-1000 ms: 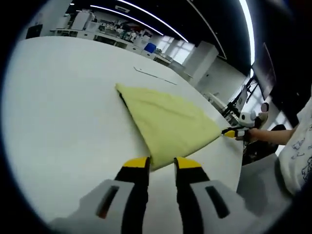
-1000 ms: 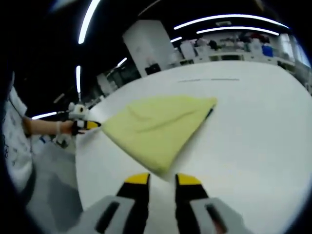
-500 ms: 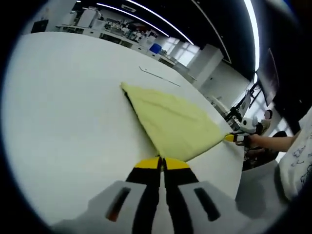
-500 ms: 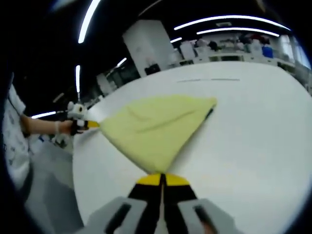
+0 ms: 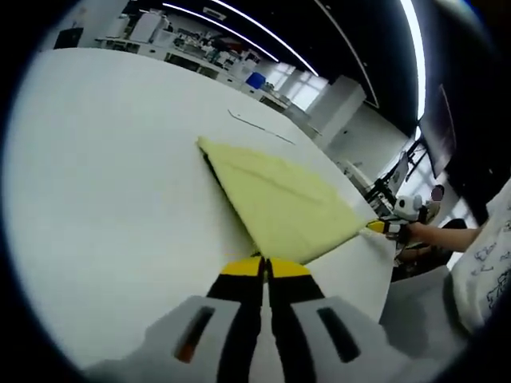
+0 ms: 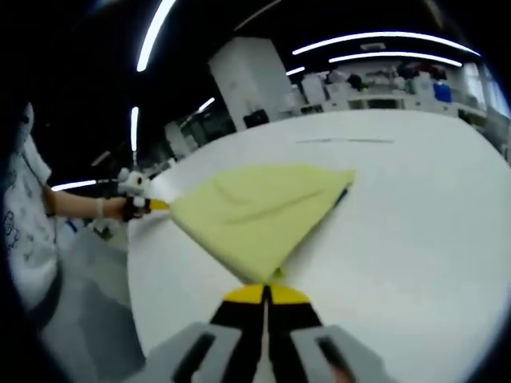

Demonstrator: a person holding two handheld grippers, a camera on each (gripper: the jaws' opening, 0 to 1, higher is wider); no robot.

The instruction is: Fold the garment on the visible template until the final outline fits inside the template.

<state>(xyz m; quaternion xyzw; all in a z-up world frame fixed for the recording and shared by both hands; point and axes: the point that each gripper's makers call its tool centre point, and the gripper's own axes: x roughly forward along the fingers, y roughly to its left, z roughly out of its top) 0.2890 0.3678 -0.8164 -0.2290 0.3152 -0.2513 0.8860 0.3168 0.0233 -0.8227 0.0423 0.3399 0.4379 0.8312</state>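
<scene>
Change: both tools, spread a second ago, now pinch corners.
Left tool (image 5: pixel 265 266): clamped on garment (image 5: pixel 279 199).
Right tool (image 6: pixel 266 293): clamped on opposite corner.
Garment: flat on white tabletop (image 5: pixel 104 175).

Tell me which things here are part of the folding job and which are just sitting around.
Part of the job:
yellow garment
left gripper, shut on a garment corner
right gripper, shut on another corner
white table under it
thin line on the table, perhaps the template

Just around:
shelves and equipment at the back
</scene>
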